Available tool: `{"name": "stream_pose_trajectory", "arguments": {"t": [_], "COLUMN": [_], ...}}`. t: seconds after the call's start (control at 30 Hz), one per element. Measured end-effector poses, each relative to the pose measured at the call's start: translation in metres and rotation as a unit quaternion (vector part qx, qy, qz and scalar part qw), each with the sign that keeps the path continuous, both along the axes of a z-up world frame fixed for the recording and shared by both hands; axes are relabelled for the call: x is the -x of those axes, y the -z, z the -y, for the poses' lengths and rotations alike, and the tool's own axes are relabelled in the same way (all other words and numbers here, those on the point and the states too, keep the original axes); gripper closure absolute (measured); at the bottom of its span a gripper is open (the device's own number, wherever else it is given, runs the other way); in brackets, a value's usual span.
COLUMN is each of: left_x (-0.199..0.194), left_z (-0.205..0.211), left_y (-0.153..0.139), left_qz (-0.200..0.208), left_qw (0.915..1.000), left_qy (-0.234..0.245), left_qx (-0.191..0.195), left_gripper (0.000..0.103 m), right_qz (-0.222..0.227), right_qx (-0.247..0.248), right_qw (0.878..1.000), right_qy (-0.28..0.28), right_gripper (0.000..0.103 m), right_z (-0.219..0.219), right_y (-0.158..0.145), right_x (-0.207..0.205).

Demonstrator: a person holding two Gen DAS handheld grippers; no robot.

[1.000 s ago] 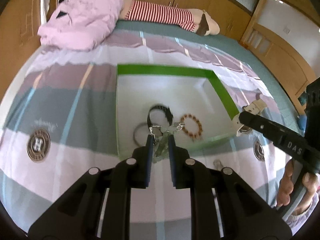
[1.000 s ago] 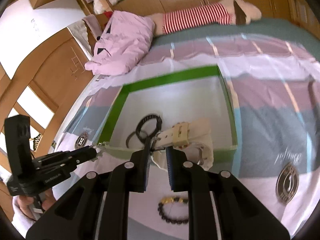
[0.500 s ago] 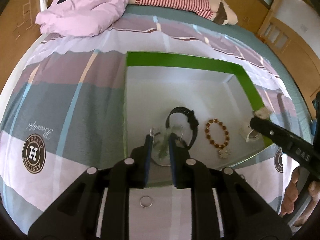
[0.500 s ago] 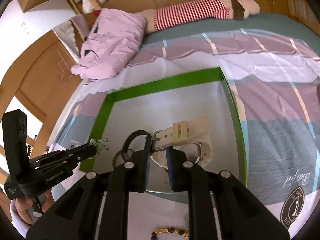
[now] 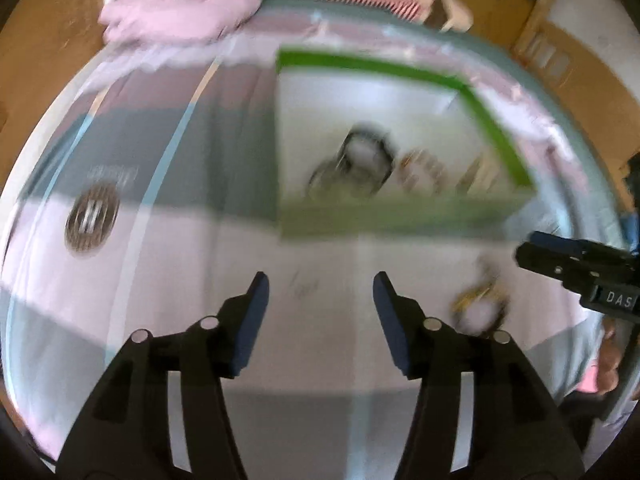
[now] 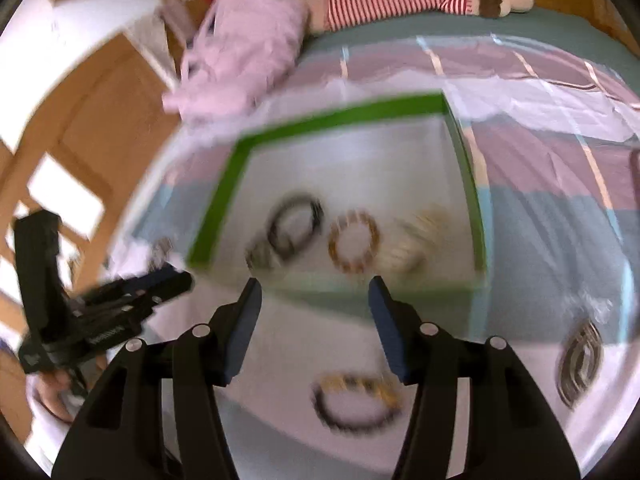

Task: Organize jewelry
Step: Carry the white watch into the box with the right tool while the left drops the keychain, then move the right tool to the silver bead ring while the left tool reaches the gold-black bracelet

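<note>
- Both the left gripper and the right gripper stood wide apart and empty, short of the green-rimmed tray.
- The tray held a black band, an amber bead bracelet and a cream watch.
- Next, judging by position: the right gripper should drop over the dark-and-gold bead bracelet lying on the bedsheet.
- Motion blur hid the clasps and smaller pieces.

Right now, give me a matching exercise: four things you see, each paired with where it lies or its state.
Things:
1. amber bead bracelet
2. black-and-gold bead bracelet
3. right gripper
4. pink pillow

Place or state:
A. on the bedsheet, outside the box
B. jaws open, empty
C. inside the green-rimmed box
D. at the head of the bed

Pairs: 1-C, 2-A, 3-B, 4-D
</note>
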State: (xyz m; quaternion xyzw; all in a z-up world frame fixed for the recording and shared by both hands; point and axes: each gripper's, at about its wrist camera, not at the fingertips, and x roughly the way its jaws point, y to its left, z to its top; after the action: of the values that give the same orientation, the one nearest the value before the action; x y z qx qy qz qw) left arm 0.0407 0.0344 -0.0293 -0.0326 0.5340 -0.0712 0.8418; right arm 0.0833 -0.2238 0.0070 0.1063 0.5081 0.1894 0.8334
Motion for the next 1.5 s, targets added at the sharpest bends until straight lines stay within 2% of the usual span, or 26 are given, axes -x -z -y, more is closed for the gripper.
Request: {"name": "stream_pose_trajectory", "arguments": {"t": [0.07, 0.13, 0.23, 0.33, 0.43, 0.53, 0.67, 0.77, 0.9, 0.97, 1.0, 1.07, 1.2, 1.3, 1.43, 1.5], "left_x": [0.008, 0.01, 0.012, 0.014, 0.013, 0.011, 0.01, 0.011, 0.012, 0.014, 0.015, 0.016, 0.017, 0.019, 0.02, 0.02], "left_z": [-0.005, -0.006, -0.002, 0.003, 0.003, 0.0, -0.003, -0.001, 0.003, 0.004, 0.005, 0.006, 0.011, 0.016, 0.021, 0.022], "left_y": [0.019, 0.027, 0.027, 0.025, 0.027, 0.029, 0.03, 0.029, 0.03, 0.031, 0.031, 0.03, 0.028, 0.027, 0.028, 0.028], "left_qz": [-0.027, -0.039, -0.035, -0.032, -0.037, -0.042, -0.044, -0.043, -0.043, -0.043, -0.043, -0.042, -0.037, -0.035, -0.035, -0.036], "left_qw": [0.9994, 0.9989, 0.9992, 0.9994, 0.9992, 0.999, 0.9988, 0.9989, 0.9989, 0.9988, 0.9988, 0.9989, 0.9993, 0.9993, 0.9992, 0.9991], "left_qy": [-0.018, -0.026, -0.021, -0.008, -0.003, -0.012, -0.017, -0.015, -0.01, -0.009, -0.008, -0.007, -0.001, 0.008, 0.015, 0.017], "left_qx": [0.004, 0.003, -0.004, -0.008, -0.013, -0.014, -0.013, -0.013, -0.017, -0.019, -0.019, -0.018, -0.01, -0.01, -0.013, -0.015], "left_gripper": [0.048, 0.047, 0.038, 0.037, 0.037, 0.036, 0.034, 0.033, 0.03, 0.029, 0.029, 0.029, 0.028, 0.027, 0.027, 0.027], "right_qz": [-0.028, -0.066, -0.094, -0.082, -0.079, -0.067, -0.07, -0.056, -0.007, 0.015, 0.025, 0.03, 0.017, 0.015, 0.029, 0.028], "right_qx": [0.034, 0.077, 0.125, 0.113, 0.11, 0.118, 0.072, 0.056, 0.056, 0.078, 0.104, 0.131, 0.137, 0.153, 0.169, 0.166], "right_qw": [0.999, 0.995, 0.988, 0.99, 0.99, 0.989, 0.988, 0.989, 0.996, 0.996, 0.994, 0.991, 0.99, 0.988, 0.985, 0.986], "right_qy": [-0.007, -0.008, 0.005, 0.001, -0.031, -0.064, -0.114, -0.128, -0.073, -0.031, -0.004, 0.024, 0.029, 0.016, 0.003, 0.001], "right_gripper": [0.047, 0.047, 0.047, 0.039, 0.029, 0.028, 0.028, 0.028, 0.028, 0.028, 0.028, 0.028, 0.028, 0.034, 0.069, 0.071], "right_z": [-0.002, -0.002, 0.008, 0.008, -0.011, -0.039, -0.067, -0.073, -0.055, -0.043, -0.037, -0.031, -0.029, -0.038, -0.051, -0.051], "right_y": [0.017, 0.047, 0.079, 0.082, 0.083, 0.083, 0.078, 0.069, 0.052, 0.048, 0.051, 0.06, 0.077, 0.084, 0.085, 0.085], "right_x": [0.011, 0.02, 0.028, 0.035, 0.043, 0.051, 0.058, 0.056, 0.049, 0.044, 0.041, 0.034, 0.026, 0.025, 0.028, 0.03]}}
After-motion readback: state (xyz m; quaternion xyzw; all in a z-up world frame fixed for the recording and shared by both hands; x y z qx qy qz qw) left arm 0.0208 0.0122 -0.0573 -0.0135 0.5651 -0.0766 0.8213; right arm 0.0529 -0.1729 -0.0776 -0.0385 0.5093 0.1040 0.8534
